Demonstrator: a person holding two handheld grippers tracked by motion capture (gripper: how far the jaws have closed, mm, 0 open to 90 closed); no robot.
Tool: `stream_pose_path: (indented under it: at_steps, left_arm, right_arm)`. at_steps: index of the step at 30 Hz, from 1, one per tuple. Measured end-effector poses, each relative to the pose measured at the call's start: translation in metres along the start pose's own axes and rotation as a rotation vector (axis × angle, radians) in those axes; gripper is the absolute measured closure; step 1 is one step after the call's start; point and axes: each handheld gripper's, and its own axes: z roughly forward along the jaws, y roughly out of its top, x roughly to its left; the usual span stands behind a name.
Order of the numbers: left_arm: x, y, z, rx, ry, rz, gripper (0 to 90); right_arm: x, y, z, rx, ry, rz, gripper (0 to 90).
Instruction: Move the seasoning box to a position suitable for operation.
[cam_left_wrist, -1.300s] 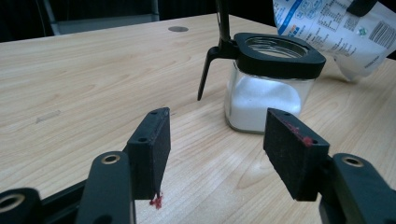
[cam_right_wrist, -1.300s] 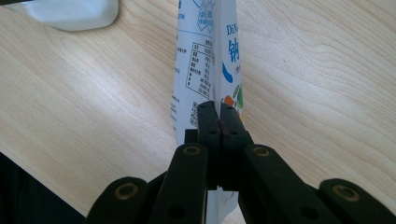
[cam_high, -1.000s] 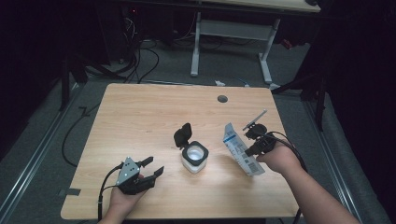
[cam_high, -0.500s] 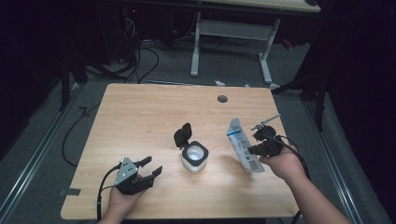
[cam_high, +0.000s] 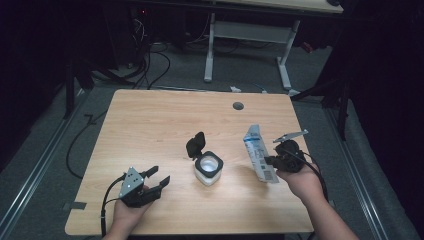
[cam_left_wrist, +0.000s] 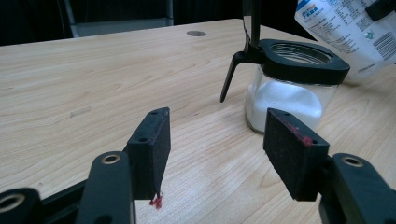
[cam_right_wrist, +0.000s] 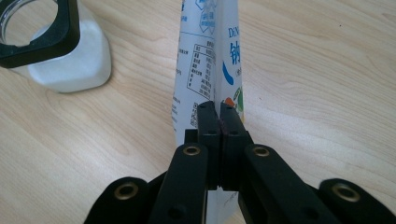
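A glass jar (cam_high: 208, 168) half full of white powder stands mid-table, its black flip lid (cam_high: 195, 145) swung up and open. In the left gripper view the jar (cam_left_wrist: 289, 91) is ahead and to the right, well beyond the pads. My left gripper (cam_high: 156, 179) rests at the front left of the table, jaws open and empty (cam_left_wrist: 219, 149). My right gripper (cam_high: 269, 162) is shut on a white and blue printed pouch (cam_high: 259, 152), held on edge just right of the jar. The right gripper view has the pads (cam_right_wrist: 219, 116) pinching the pouch (cam_right_wrist: 205, 60), the jar (cam_right_wrist: 60, 51) at upper left.
The wooden table (cam_high: 165, 120) has a round cable hole (cam_high: 238, 106) near its far edge. Cables (cam_high: 150, 60) lie on the dark floor behind, and another desk's legs (cam_high: 210, 45) stand farther back. A cable trails from each gripper off the front edge.
My right gripper has carried the pouch a little to the right and toward the front, and the pouch stands more upright. The left gripper and the jar have not moved.
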Motion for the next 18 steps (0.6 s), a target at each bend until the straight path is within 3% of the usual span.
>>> stream_pose_path:
  at_steps: [11,18]
  left_arm:
    - [0.000,0.000,0.000,0.008,-0.007,0.005,41.7]
    - [0.002,-0.001,0.001,0.024,0.013,0.017,41.7]
  right_arm:
    - [0.001,-0.013,0.003,-0.097,-0.002,0.023,90.0]
    - [0.003,-0.021,0.006,-0.163,0.001,0.032,90.0]
